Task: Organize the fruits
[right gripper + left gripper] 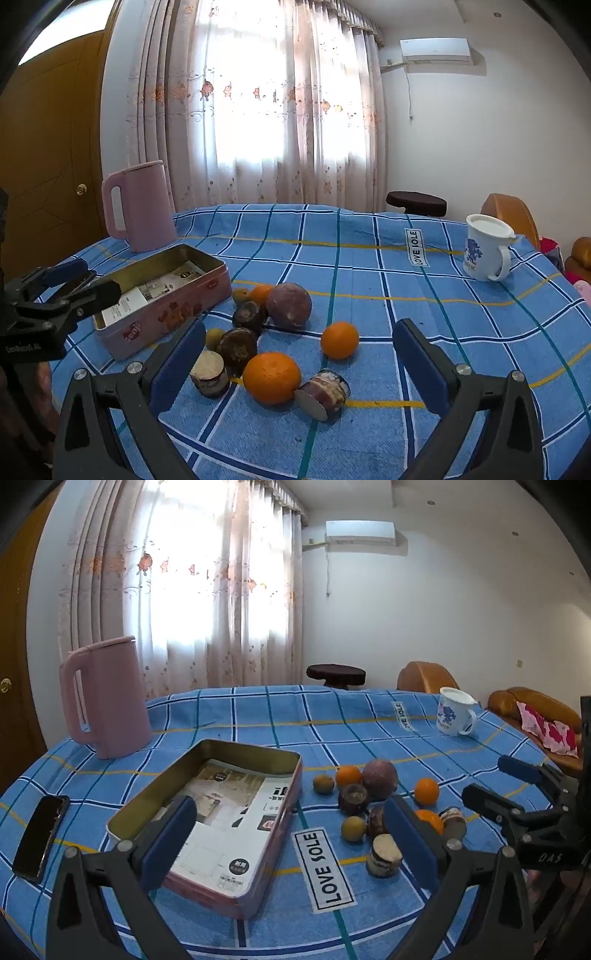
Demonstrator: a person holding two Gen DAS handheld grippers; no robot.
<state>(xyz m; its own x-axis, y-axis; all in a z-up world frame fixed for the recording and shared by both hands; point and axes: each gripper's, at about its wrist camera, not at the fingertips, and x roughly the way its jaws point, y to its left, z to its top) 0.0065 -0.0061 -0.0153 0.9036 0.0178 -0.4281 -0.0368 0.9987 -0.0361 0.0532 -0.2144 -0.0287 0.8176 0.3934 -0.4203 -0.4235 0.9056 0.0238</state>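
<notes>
A pink tin box lies open on the blue checked cloth, with printed paper inside. To its right lies a cluster of fruit: a big purple round fruit, three oranges, small green-brown fruits and several dark cut pieces. My left gripper is open and empty, above the box's right wall. My right gripper is open and empty, with the nearest orange between its fingers' line of sight.
A pink kettle stands at the back left. A white mug stands at the back right. A black phone lies left of the box. Sofa and stool stand beyond the table.
</notes>
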